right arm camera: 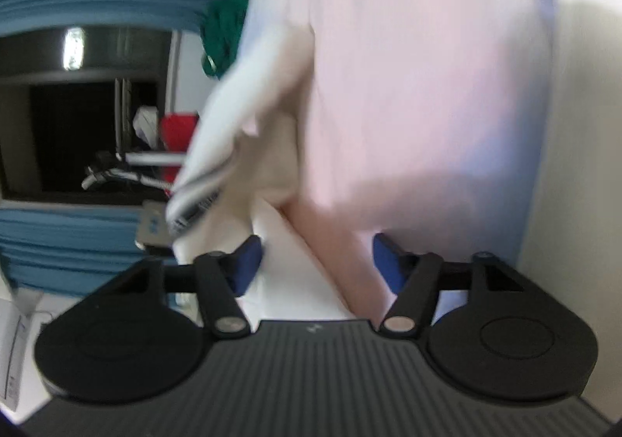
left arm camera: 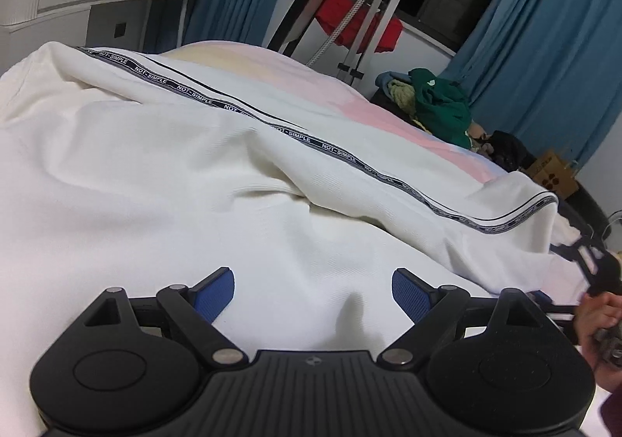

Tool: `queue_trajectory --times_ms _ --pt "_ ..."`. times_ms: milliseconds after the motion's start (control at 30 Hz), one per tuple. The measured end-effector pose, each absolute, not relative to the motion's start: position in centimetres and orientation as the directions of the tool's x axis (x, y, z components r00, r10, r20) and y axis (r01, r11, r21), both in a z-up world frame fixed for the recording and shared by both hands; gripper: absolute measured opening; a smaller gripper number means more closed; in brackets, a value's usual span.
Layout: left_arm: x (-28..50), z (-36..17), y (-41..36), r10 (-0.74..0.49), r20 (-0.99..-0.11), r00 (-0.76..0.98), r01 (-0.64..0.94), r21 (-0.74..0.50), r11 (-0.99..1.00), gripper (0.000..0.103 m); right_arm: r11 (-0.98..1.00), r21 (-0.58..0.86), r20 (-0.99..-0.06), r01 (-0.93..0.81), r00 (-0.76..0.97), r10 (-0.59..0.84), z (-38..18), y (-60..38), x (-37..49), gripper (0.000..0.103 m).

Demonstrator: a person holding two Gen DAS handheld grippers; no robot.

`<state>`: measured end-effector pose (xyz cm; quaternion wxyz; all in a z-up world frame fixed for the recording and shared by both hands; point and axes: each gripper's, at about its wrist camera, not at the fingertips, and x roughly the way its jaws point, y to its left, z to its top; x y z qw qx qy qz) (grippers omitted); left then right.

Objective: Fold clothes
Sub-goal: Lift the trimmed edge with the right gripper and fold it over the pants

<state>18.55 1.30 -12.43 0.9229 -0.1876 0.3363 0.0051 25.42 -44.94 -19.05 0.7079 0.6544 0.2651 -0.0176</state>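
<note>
Left gripper [left arm camera: 313, 295] fingers spread wide over one white garment [left arm camera: 163, 180] on the bed [left arm camera: 388, 118] — pinching nothing. Right gripper [right arm camera: 317, 262] fingers part-open, garment edge between them — grip unclear, blurred.

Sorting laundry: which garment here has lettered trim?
The white garment spread across the bed; a black "NOT-SIMPLE" band edges it. The green and red ones are plain.

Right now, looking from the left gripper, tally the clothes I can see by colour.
White, black lettered trim, spread on the bed: 1, white garment
Green, in the pile at the bed's far corner: 1, green garment
Red, hanging on the rack: 1, red garment
Total: 3; other pieces in the pile are too bunched to count.
</note>
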Motion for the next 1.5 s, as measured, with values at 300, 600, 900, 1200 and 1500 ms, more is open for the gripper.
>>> queue_trajectory --times_ms 300,600,900,1200,1500 --pt "18.8 -12.9 -0.8 -0.1 -0.616 0.781 -0.085 -0.264 0.961 0.09 0.289 0.911 -0.376 0.294 0.878 0.295 -17.4 -42.5 28.1 0.012" --pt "17.8 -12.1 -2.1 -0.121 -0.587 0.8 -0.029 -0.24 0.97 0.09 0.668 0.712 -0.32 0.216 0.947 0.034 -9.1 -40.7 20.9 0.012" --pt "16.2 -10.6 -2.3 -0.134 -0.558 0.819 -0.01 -0.248 0.969 0.09 0.311 0.9 -0.378 0.307 0.903 0.202 -13.8 -44.2 17.9 0.025" --pt "16.4 -11.3 -2.5 -0.133 -0.574 0.808 -0.006 -0.235 0.972 0.09 0.192 0.916 -0.389 0.352 0.895 0.217 -18.3 -49.0 20.9 0.029" --pt "17.4 -12.6 -3.1 -0.152 -0.609 0.778 -0.002 -0.245 0.97 0.09 0.532 0.782 -0.522 0.326 0.808 0.273 -18.9 -49.6 27.2 0.024"
